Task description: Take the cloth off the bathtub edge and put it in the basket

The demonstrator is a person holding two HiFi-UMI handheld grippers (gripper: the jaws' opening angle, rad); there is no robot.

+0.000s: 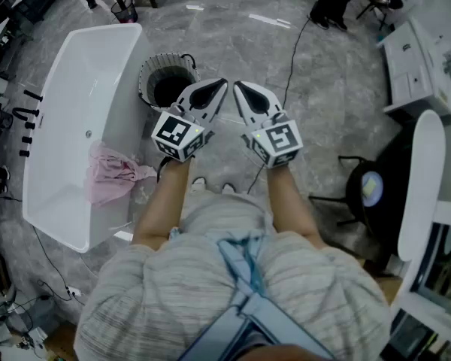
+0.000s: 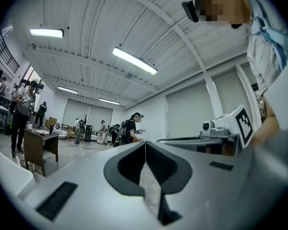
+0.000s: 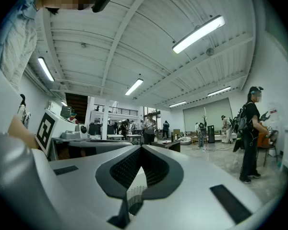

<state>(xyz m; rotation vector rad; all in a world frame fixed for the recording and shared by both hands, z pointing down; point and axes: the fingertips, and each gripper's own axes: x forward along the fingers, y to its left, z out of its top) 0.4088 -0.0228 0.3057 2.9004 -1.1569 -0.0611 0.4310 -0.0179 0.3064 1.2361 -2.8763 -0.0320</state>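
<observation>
A crumpled pink cloth (image 1: 111, 174) hangs over the near rim of the white bathtub (image 1: 75, 81) at the left of the head view. A round slatted basket (image 1: 167, 83) with a dark inside stands on the floor beside the tub's right side. My left gripper (image 1: 224, 83) and right gripper (image 1: 236, 86) are held side by side above the floor, right of the basket, tips almost meeting. Both are shut with nothing between the jaws. In the left gripper view the left gripper (image 2: 145, 143) points across the room; so does the right gripper (image 3: 140, 148) in its own view.
A black cable (image 1: 287, 74) runs across the grey marble floor. A white vanity (image 1: 413, 66) stands at the far right and a dark stool (image 1: 367, 190) nearer. People (image 2: 131, 128) stand about the hall, one (image 3: 252, 133) close at the right.
</observation>
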